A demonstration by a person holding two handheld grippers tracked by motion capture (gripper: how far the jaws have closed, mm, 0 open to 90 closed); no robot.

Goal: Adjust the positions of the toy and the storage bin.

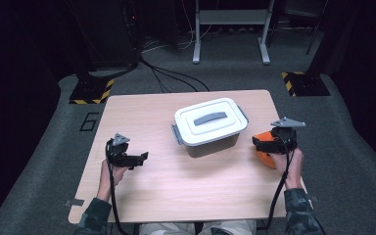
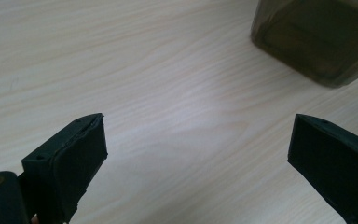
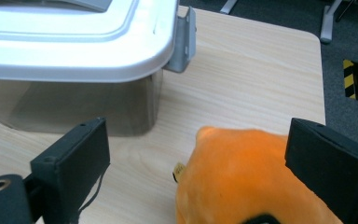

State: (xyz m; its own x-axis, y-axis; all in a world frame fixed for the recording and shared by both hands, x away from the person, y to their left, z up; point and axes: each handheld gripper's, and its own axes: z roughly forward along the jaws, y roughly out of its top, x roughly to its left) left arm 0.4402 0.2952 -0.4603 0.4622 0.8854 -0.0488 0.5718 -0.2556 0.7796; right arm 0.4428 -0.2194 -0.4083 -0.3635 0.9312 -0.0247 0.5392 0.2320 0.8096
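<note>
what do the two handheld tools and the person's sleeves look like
Both are black: the left tool and the right tool each carry a grey three-cornered plate on top and trail a black cable back toward the person. Seen from the tool cameras, the jaws are flat, blocky black slabs with small screw holes along the edge. The person's sleeves are a dark green camouflage pattern.

A taped numeral 6 (image 1: 89,121) stands on the grey floor (image 1: 49,147) left of the table. Yellow-black hazard stripes (image 1: 92,91) mark 2 black base plates beyond it.
</note>
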